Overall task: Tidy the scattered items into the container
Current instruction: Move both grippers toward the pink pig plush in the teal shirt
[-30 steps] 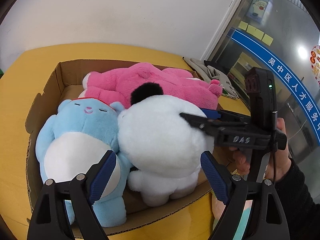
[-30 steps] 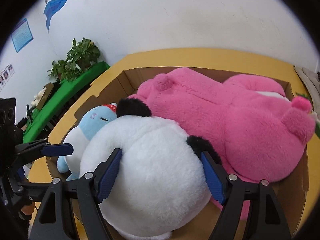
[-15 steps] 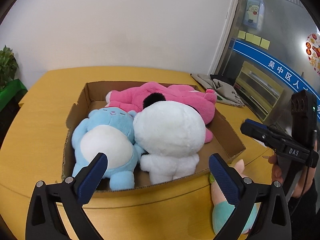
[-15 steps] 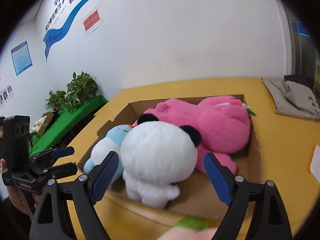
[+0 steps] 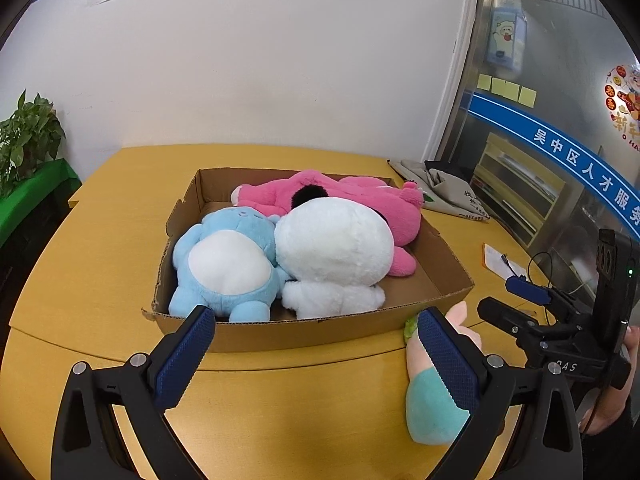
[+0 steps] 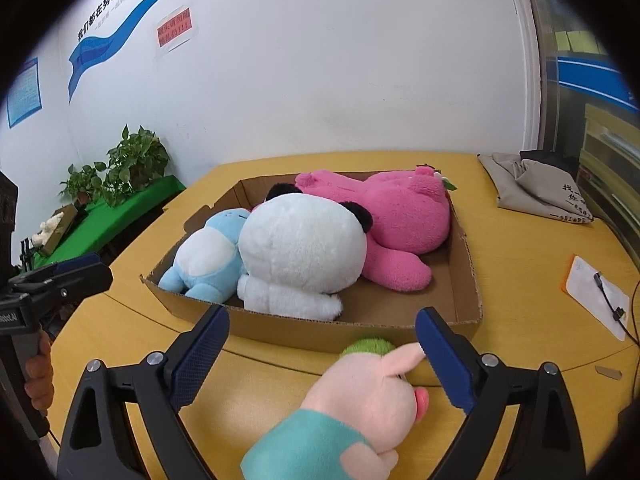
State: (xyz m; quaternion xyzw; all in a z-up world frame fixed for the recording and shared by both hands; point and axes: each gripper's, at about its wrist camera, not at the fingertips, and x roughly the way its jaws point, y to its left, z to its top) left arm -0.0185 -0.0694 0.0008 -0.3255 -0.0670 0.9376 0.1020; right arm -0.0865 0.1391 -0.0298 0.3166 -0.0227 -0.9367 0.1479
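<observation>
White wall (image 5: 280, 60), yellow table (image 5: 100, 248), potted plant (image 6: 136, 164)

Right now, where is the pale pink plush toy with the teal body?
The pale pink plush toy lies on the yellow table just outside the cardboard box's near wall.

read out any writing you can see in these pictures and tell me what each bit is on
"吴中区人才服务": blue band on the glass wall; the last character is cut off.
"DAS", partly hidden: right gripper body.
"我们都在努力": wall lettering; further characters unclear.
Red notice on the wall: too blurred.
Grey bag: print too small.
Round red sticker: unclear.
</observation>
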